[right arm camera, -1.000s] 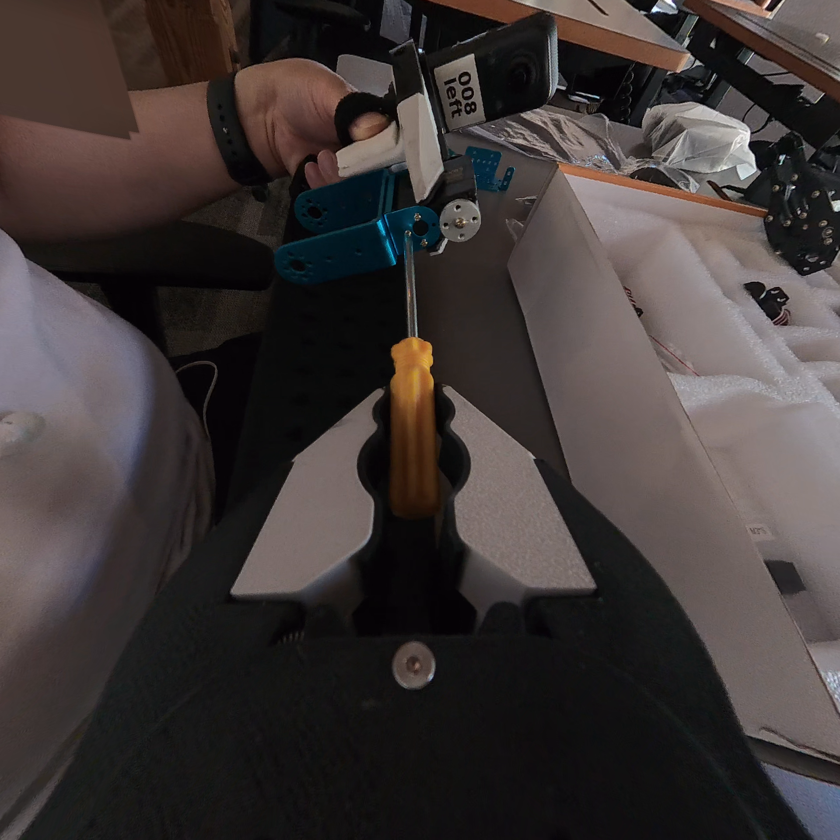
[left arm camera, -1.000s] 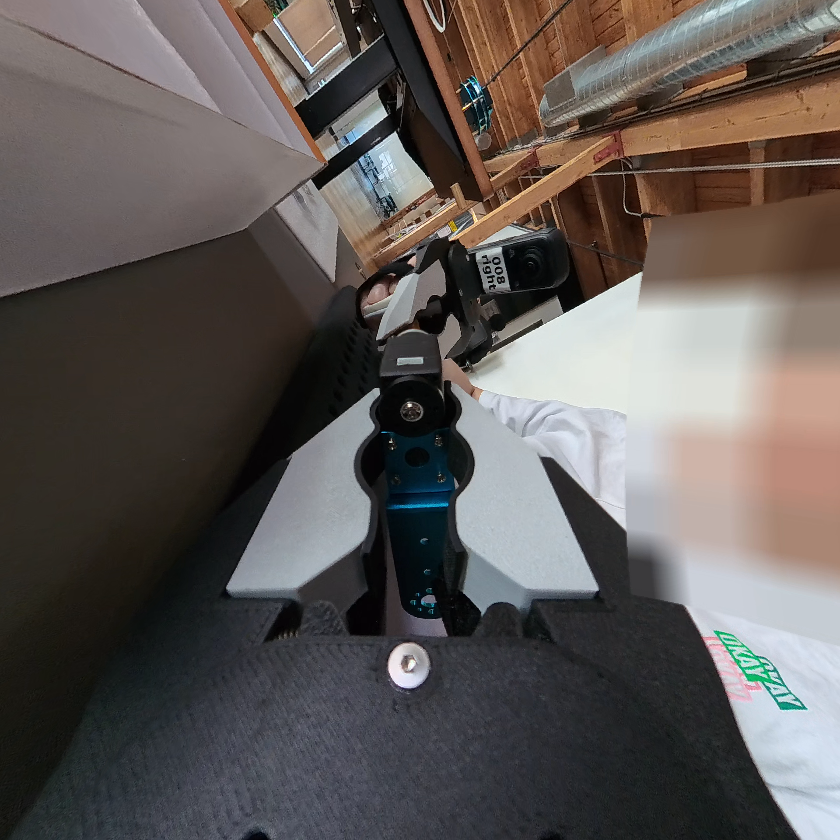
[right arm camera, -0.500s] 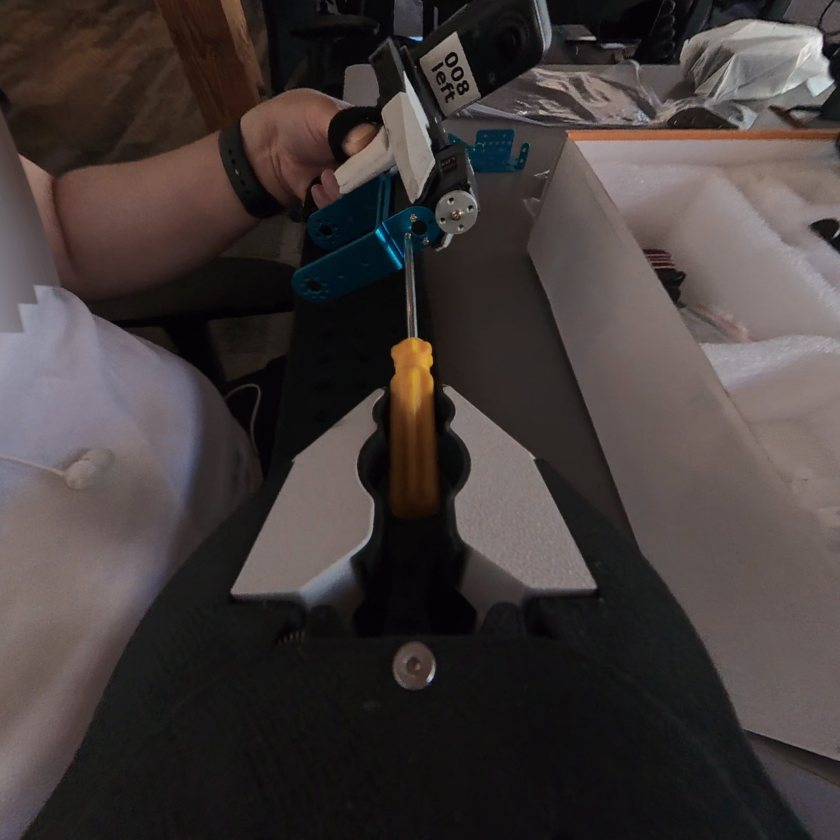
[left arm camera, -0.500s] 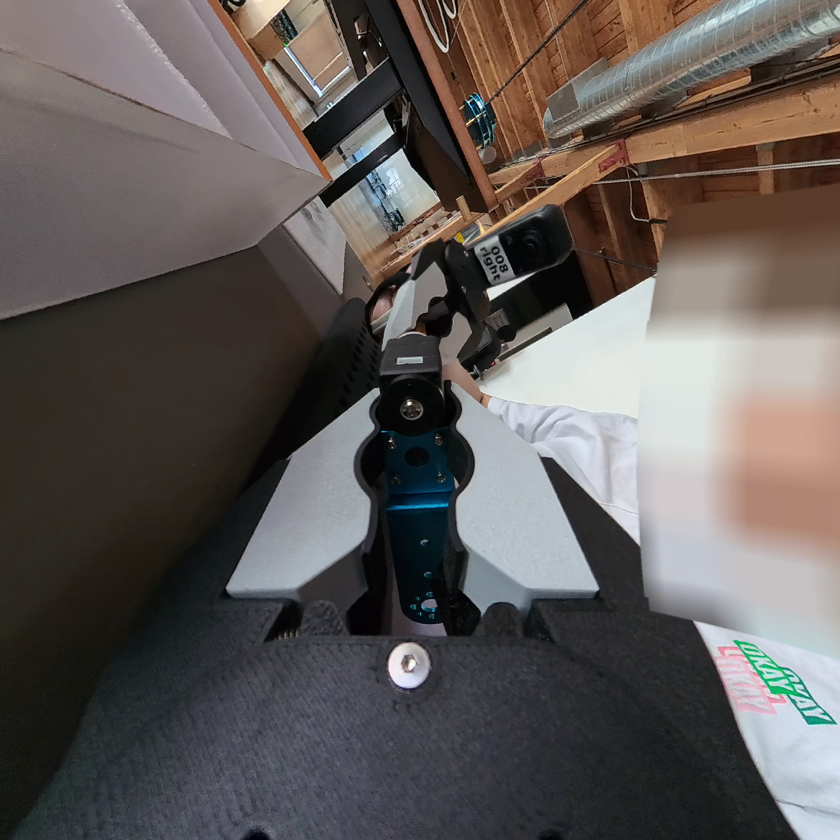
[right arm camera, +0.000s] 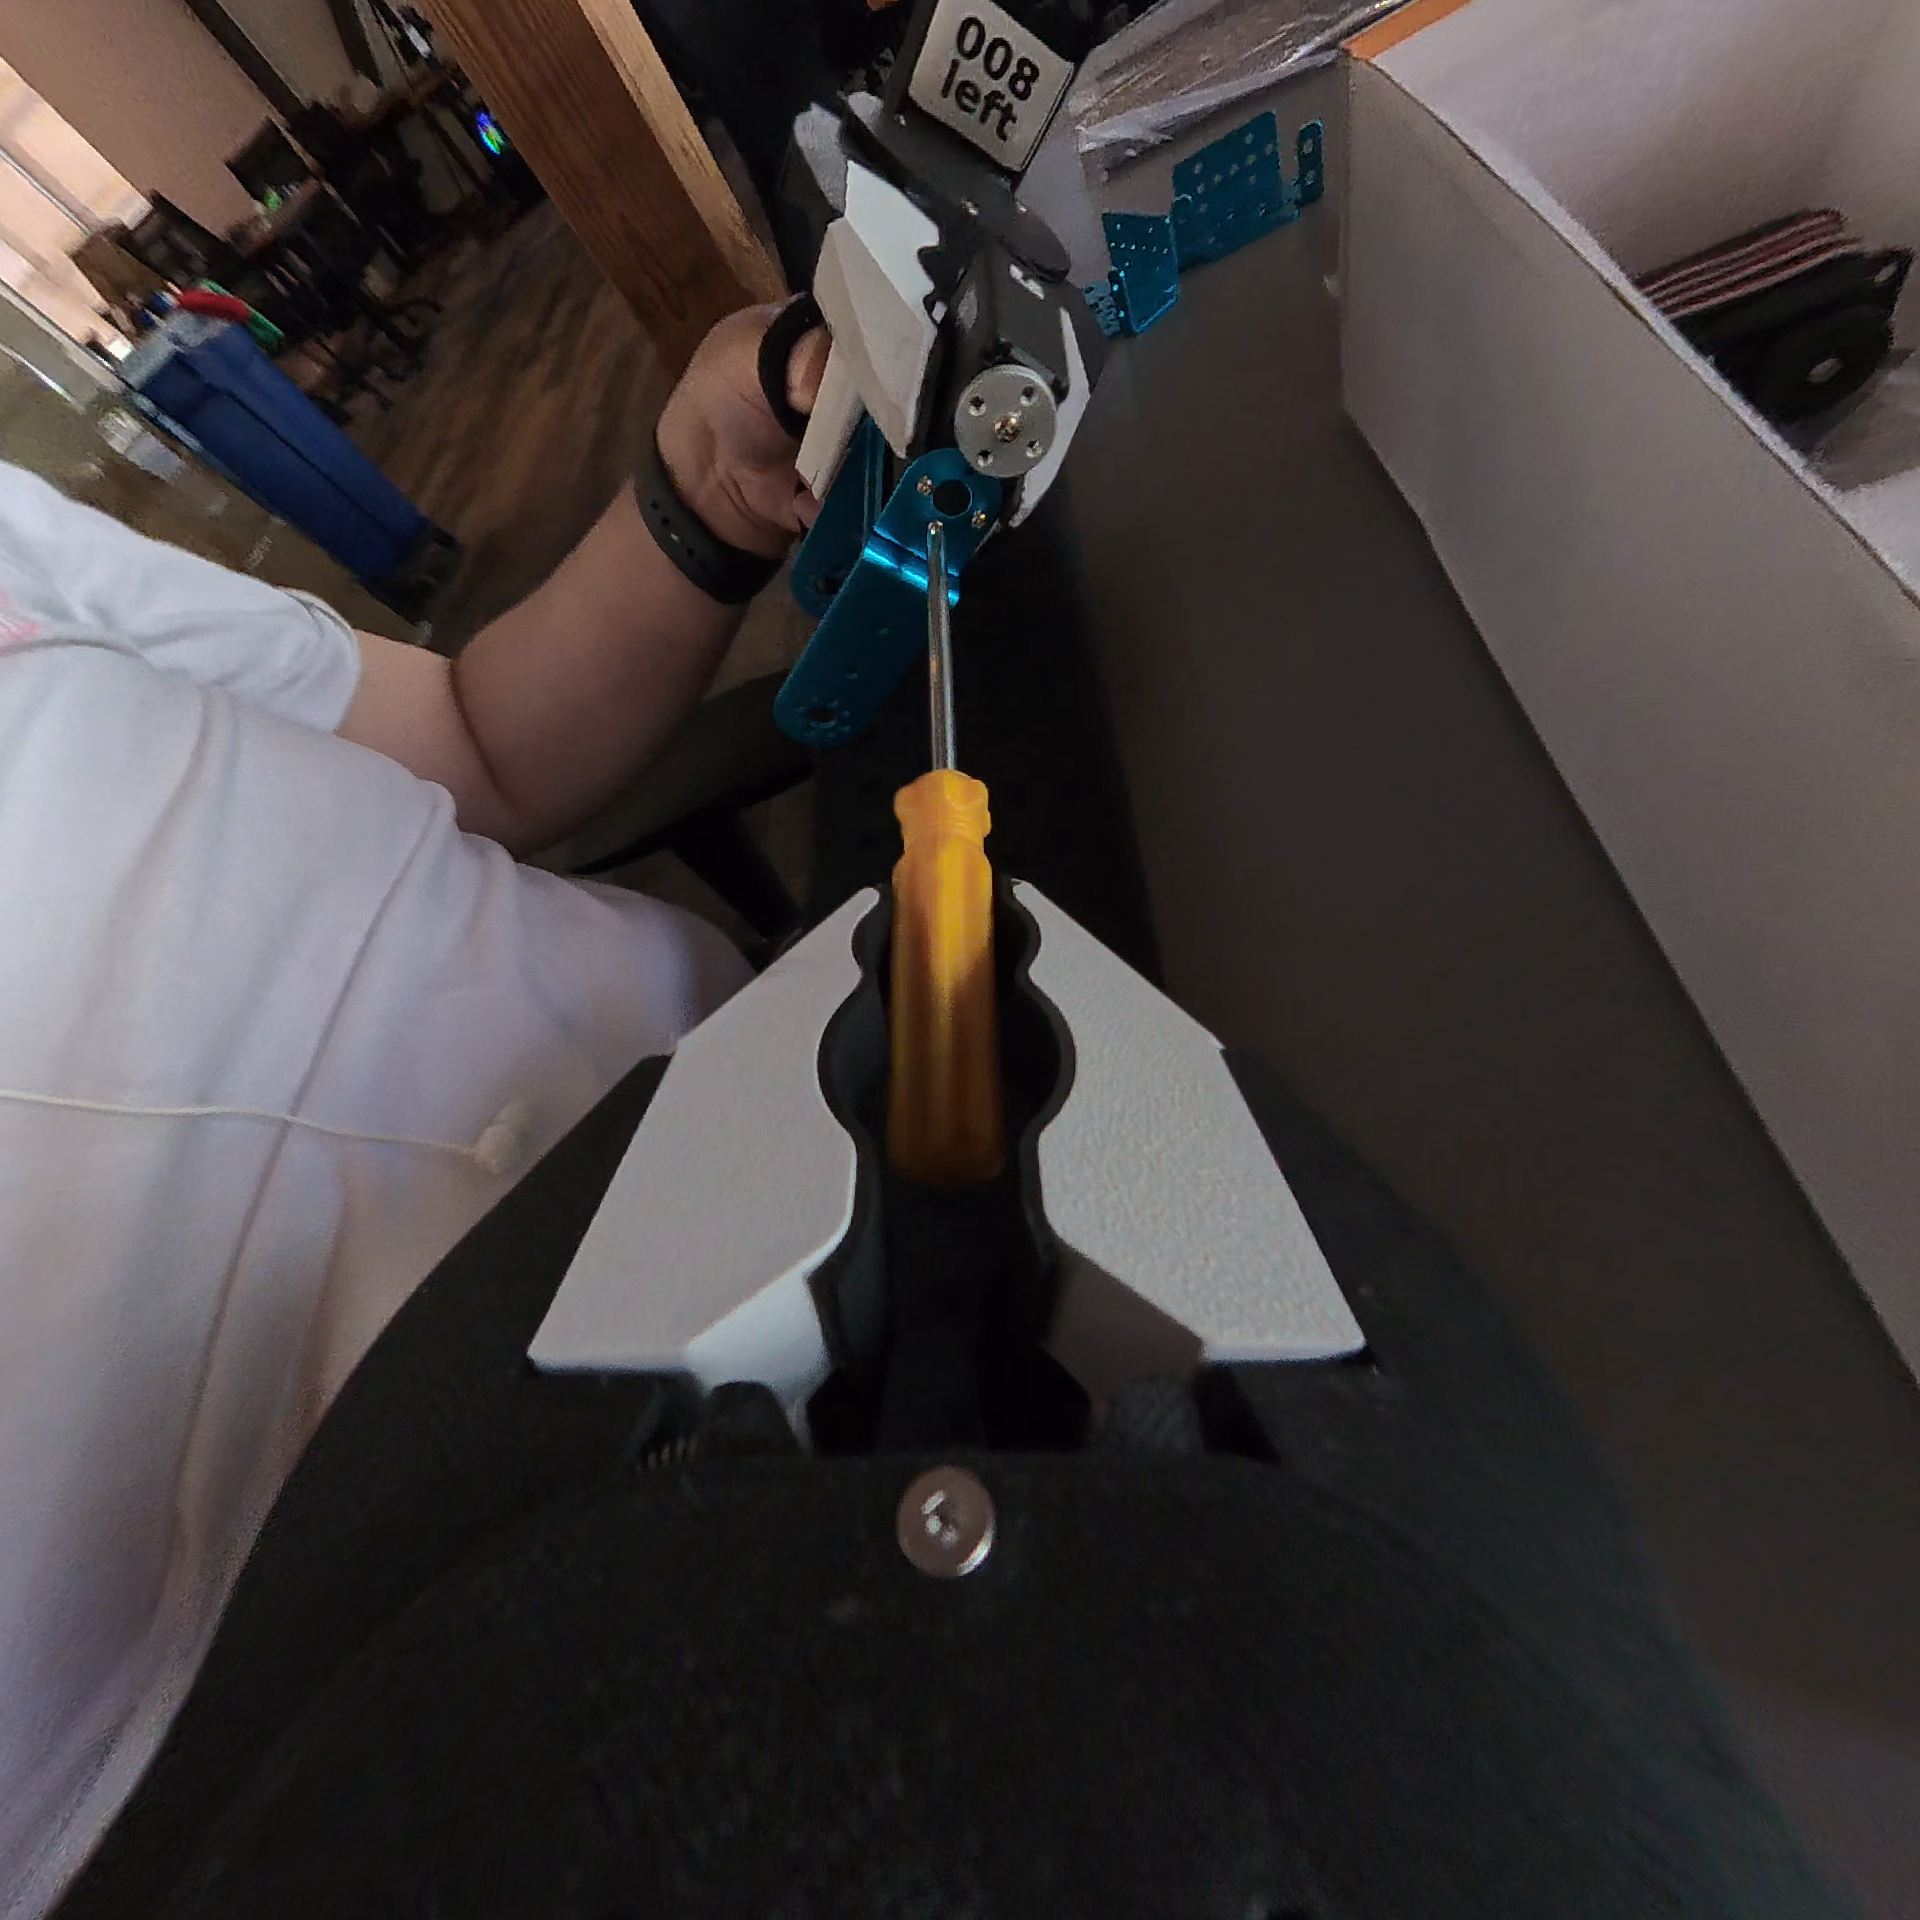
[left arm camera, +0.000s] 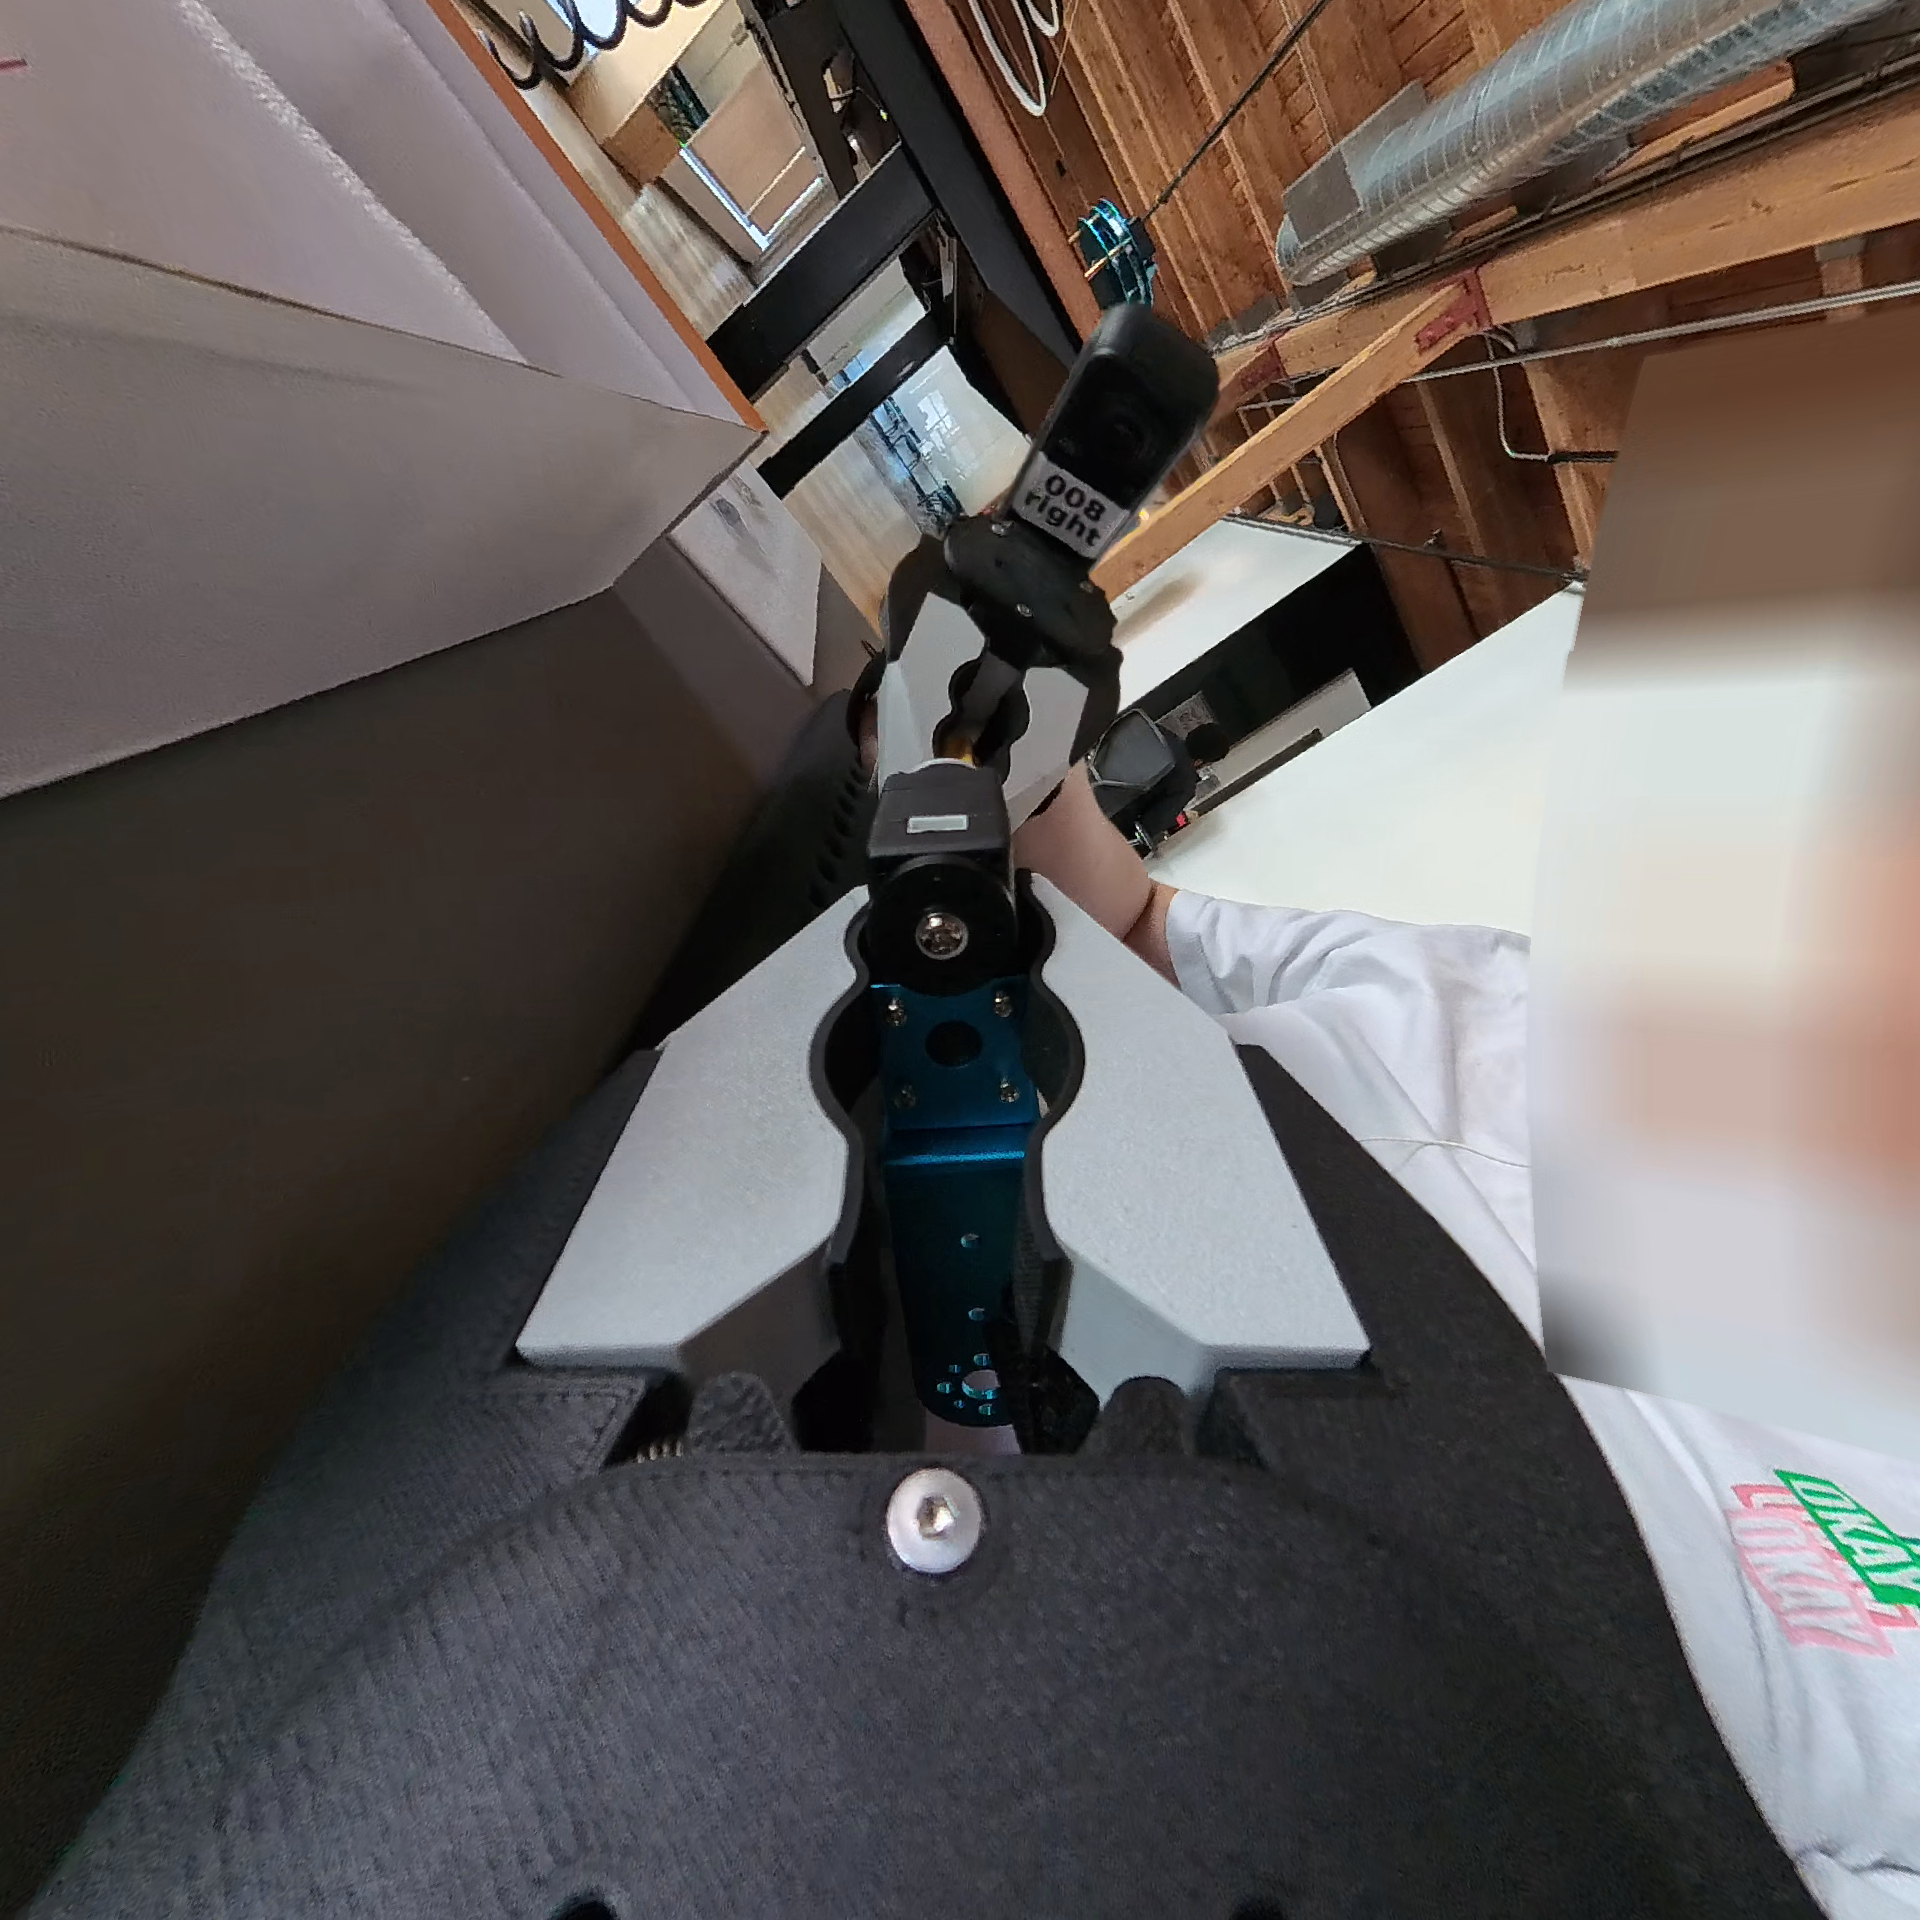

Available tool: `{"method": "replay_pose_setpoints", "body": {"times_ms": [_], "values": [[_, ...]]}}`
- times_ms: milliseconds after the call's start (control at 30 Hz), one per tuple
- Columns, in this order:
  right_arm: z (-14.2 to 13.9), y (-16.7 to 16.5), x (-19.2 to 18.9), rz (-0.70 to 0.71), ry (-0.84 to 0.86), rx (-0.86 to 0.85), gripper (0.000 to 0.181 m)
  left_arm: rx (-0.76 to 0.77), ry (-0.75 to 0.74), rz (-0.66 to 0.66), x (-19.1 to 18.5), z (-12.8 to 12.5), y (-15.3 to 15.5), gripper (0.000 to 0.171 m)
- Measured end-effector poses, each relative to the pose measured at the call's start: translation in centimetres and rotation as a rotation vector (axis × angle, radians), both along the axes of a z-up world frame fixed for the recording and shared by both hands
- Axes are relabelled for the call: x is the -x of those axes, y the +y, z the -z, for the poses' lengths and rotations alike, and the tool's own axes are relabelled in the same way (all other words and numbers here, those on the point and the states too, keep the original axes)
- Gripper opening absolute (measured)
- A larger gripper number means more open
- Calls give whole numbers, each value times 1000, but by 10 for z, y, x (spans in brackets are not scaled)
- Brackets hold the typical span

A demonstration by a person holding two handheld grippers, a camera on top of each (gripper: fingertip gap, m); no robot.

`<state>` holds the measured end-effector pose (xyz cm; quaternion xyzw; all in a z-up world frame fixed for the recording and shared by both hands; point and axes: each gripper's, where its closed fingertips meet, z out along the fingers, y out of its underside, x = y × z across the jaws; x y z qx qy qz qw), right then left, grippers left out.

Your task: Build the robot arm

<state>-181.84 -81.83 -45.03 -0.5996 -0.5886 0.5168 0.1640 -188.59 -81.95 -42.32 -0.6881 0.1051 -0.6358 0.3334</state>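
Since 1 s ago right hand-held gripper (right arm camera: 943,997) rolled, its camera now upright in left view. White cardboard box (right arm camera: 1621,540) sits right of the servo assembly. Left hand-held gripper (left arm camera: 943,997) clamped shut on blue servo bracket (left arm camera: 951,1164) carrying black servo (left arm camera: 940,862). Right one clamped on yellow screwdriver (right arm camera: 943,997); tip touches the bracket just below the servo horn (right arm camera: 1006,424).

White cardboard box (right arm camera: 1621,582), loose blue brackets (right arm camera: 1205,218), blue bin (right arm camera: 281,436), ceiling duct (left arm camera: 1558,135)
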Motion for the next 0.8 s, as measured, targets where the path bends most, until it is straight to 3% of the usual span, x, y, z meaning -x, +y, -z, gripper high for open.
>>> {"method": "replay_pose_setpoints", "body": {"times_ms": [800], "values": [[-10, -14, -7, -88, -205, 804, 16, -115, 50, 4, -4, -5, -8, 21]]}}
